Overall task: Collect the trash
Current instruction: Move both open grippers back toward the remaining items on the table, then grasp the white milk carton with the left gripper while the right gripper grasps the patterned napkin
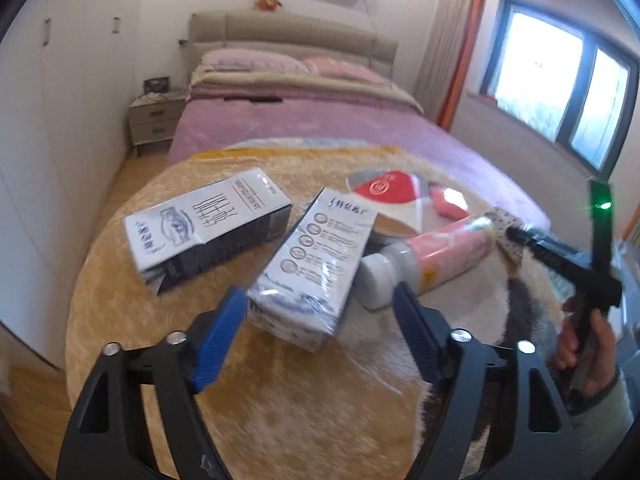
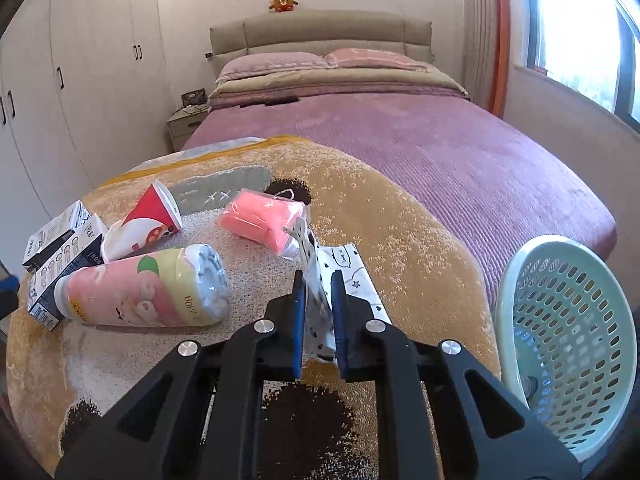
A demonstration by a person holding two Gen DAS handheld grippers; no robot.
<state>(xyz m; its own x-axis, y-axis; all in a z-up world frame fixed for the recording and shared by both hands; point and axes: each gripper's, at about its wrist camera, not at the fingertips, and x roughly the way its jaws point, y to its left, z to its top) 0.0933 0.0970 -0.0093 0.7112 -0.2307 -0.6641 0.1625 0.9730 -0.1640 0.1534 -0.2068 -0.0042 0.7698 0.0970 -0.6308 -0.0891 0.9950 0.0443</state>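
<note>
My left gripper (image 1: 318,292) is open, its blue pads on either side of the near end of a white and black carton (image 1: 312,272) lying on the round plush rug (image 1: 280,400); a small gap shows beside the carton. A second carton (image 1: 208,232) lies to its left, and a pink bottle (image 1: 432,256) to its right. My right gripper (image 2: 318,280) is shut on a white spotted wrapper (image 2: 316,304), lifted just above the rug. Around it lie the pink bottle (image 2: 148,288), a red paper cup (image 2: 152,216), a pink packet (image 2: 264,220) and the cartons (image 2: 64,256).
A pale green perforated basket (image 2: 568,340) stands tilted at the rug's right edge. A bed with a purple cover (image 2: 440,160) lies beyond the rug. White wardrobes (image 2: 80,80) line the left wall, with a nightstand (image 1: 156,120) beside the bed. A hand (image 1: 588,344) holds the right gripper.
</note>
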